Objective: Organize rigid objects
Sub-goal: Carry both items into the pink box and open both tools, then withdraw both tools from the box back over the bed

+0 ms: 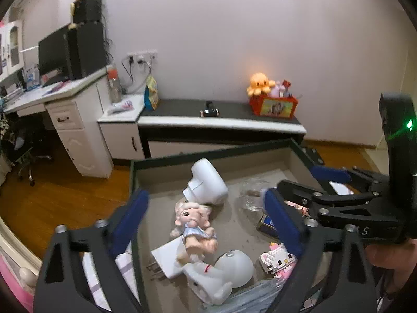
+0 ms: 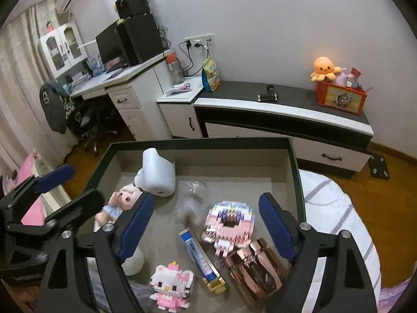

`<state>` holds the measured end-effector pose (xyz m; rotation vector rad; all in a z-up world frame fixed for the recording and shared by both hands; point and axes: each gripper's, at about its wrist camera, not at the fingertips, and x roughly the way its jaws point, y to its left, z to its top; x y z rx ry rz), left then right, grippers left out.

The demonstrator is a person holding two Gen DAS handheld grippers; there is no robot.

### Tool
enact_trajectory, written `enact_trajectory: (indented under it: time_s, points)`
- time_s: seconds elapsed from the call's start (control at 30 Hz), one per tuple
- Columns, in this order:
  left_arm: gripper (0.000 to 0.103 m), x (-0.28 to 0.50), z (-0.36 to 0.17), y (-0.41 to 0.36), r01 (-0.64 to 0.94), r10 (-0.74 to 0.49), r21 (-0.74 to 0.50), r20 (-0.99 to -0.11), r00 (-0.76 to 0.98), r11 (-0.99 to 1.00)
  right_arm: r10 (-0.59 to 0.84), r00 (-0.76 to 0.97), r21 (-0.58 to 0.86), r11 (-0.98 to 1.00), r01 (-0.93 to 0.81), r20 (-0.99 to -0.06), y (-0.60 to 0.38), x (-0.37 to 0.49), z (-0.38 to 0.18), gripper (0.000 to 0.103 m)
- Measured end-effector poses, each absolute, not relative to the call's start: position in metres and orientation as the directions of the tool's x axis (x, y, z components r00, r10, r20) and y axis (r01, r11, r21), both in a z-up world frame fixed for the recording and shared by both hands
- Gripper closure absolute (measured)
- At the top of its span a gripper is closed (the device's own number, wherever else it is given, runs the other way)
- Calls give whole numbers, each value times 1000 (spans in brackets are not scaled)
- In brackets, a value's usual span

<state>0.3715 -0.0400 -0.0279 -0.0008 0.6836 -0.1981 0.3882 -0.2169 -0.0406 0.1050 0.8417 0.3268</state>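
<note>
A dark-rimmed tray holds the objects. In the left wrist view my left gripper is open above a small doll, a white charger block, a white round lamp and a white device. My right gripper is open above a pink block figure, a blue and gold tube, a rose-gold case and a block cat. The right gripper also shows in the left view, the left in the right view.
The tray rests on a bed with a white striped cover. A low cabinet with a red toy box stands behind, and a desk with a monitor to the left. Crumpled clear plastic lies in the tray.
</note>
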Motion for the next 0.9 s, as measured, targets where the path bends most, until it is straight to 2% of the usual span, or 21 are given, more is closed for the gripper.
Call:
enact_trajectory:
  time_s: [0.07,0.1,0.53,0.9]
  points:
    - [0,364,-22,-36,168,-170,-61,-615,770,984,300,642,212,954,-213,-705,-221,381,-36,1]
    - [0,361,-19,-33,161,-165,-62,-609,776,985,297,651,215,955,-204,-699,-223,377,-34,0]
    - [0,284,17,-4,125,-159,-99,-539,827,987,301,725,259,950,-174,-619,-236,302,12,0]
    - [0,219,18,1,115,-154,-105,-533,832,988,291,759,257,952,-168,-583,-249,215,21,0]
